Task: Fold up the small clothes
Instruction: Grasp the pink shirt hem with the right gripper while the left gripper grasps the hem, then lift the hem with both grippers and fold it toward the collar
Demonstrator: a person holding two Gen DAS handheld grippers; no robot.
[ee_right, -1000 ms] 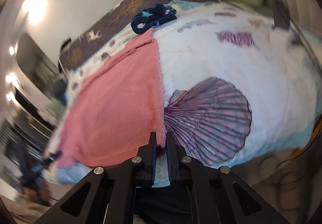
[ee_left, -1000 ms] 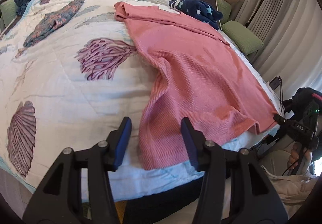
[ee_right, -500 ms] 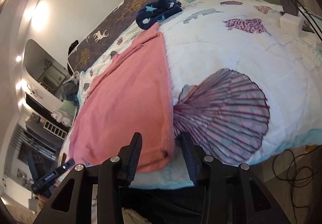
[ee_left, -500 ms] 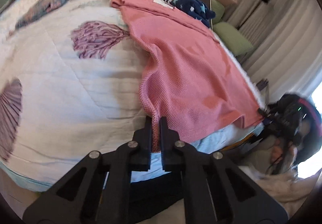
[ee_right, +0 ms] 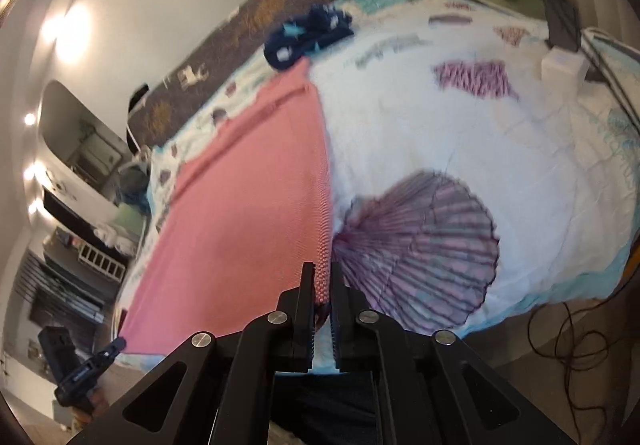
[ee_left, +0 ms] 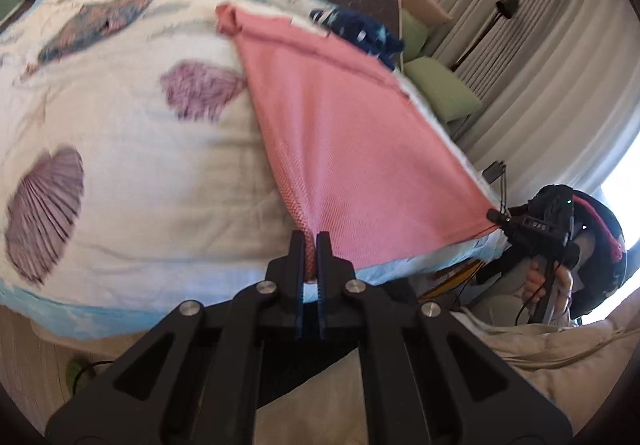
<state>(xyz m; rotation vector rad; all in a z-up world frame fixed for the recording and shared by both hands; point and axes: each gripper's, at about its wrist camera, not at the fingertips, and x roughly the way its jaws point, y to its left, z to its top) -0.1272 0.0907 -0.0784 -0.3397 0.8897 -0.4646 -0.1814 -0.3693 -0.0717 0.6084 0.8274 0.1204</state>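
I am standing at the foot of a bed covered by a white quilt (ee_left: 132,165) printed with purple shells and edged in pale blue; a dark headboard (ee_right: 224,45) with deer on it runs along the far side, under a plain wall with bright lamps. Grey curtains (ee_left: 552,65) hang on one side, with a black floor lamp (ee_left: 508,5) before them and green pillows (ee_left: 440,89) at the bed's corner. A navy bundle with stars (ee_right: 308,35) lies just past the far end of the pink cloth (ee_left: 352,149), which is stretched flat across the quilt. A white box (ee_right: 562,65) sits near the quilt's far edge, and black cables (ee_right: 576,341) trail on the floor. My left gripper (ee_left: 309,241) is pinched tight on one near corner of the cloth, and my right gripper (ee_right: 322,277) is clamped on the other near corner, the edge taut between them
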